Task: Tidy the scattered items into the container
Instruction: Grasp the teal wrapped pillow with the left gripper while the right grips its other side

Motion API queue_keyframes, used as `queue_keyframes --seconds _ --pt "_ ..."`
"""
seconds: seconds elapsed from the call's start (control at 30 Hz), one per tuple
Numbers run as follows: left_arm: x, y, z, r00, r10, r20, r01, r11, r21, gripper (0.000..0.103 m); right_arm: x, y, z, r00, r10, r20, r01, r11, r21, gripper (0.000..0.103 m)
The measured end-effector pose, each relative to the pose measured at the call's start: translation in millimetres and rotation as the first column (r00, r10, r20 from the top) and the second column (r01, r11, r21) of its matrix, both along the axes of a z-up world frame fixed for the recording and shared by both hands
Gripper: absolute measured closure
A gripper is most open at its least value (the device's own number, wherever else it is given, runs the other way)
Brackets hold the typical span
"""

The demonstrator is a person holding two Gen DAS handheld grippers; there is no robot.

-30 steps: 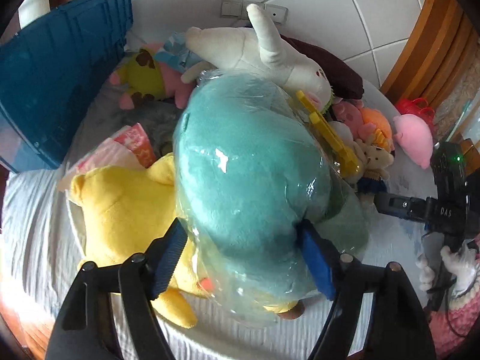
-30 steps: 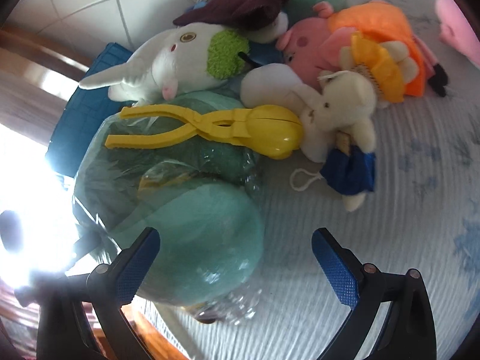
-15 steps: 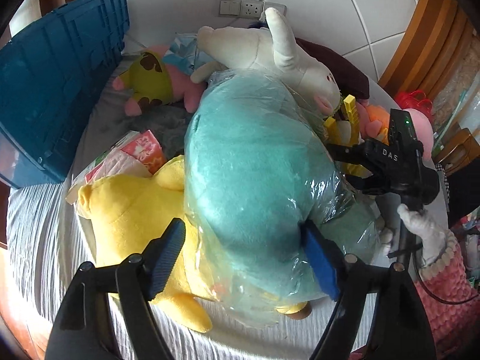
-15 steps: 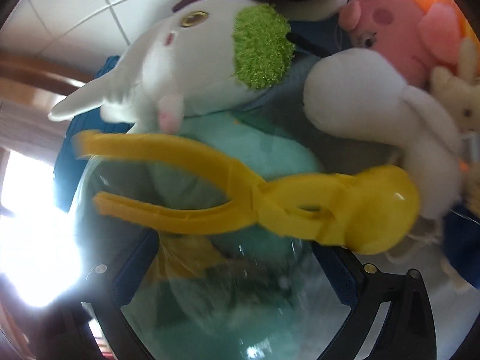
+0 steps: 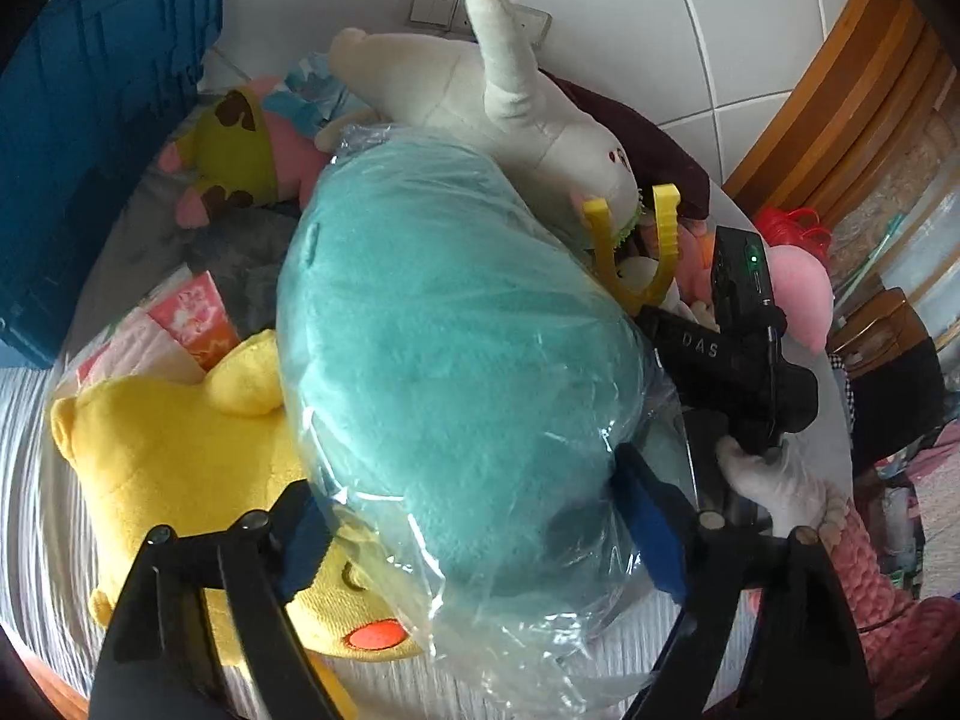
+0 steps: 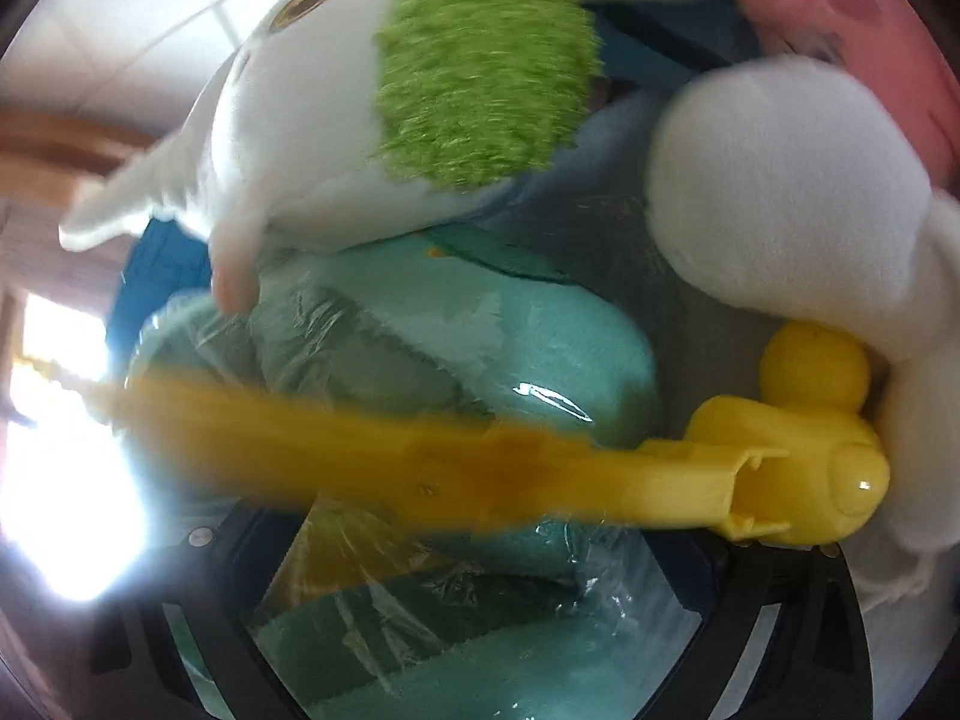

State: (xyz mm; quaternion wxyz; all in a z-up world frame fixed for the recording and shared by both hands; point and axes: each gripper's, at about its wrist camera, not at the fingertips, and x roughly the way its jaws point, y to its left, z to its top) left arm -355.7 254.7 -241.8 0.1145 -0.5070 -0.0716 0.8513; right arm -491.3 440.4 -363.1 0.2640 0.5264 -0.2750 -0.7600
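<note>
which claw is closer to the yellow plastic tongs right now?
Right. The right claw is right up at the yellow plastic tongs, whose handles cross just ahead of its fingers. The left claw sits back, around the plastic-wrapped teal plush.

We are in a home, most likely a bedroom: soft toys lie heaped on a bed with a pale striped, ribbed bedsheet [image 5: 36, 480], among them a yellow plush animal [image 5: 180, 450], a large teal plush wrapped in clear plastic [image 5: 456, 348] and a white long-eared plush [image 5: 480, 102]. Behind them we see a white tiled wall [image 5: 720, 18] with a pale wall switch plate [image 5: 435, 6], warm brown wooden trim [image 5: 840, 90] and a dark blue ribbed plastic crate [image 5: 90, 138].
</note>
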Motion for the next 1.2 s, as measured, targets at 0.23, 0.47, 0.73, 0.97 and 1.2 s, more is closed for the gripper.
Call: queue_keyframes --seconds 0.23,0.47,0.73,0.97,1.2 --pt "32 -12 51 0.997 0.04 -0.065 -0.041 0.999 -0.021 0.028 23 -28 49 0.974 0.074 -0.213 -0.052 0.993 0.109 0.021" --pt "76 -57 80 0.986 0.115 -0.122 -0.115 0.993 0.001 0.027 46 -88 114 0.923 0.221 -0.316 -0.197 0.975 0.105 0.023" --pt "102 -116 52 0.976 0.21 -0.055 -0.204 0.973 0.106 0.024 33 -141 99 0.937 0.246 -0.248 -0.22 0.967 0.126 0.0" --pt "98 -127 47 0.976 0.202 -0.078 -0.195 0.977 0.085 0.023 -8 -154 66 0.959 0.257 -0.12 -0.248 0.965 0.085 0.0" --pt "98 -117 86 0.968 0.136 -0.211 -0.137 0.991 0.011 0.027 6 -175 91 0.923 0.273 -0.272 -0.246 0.961 0.127 0.016"
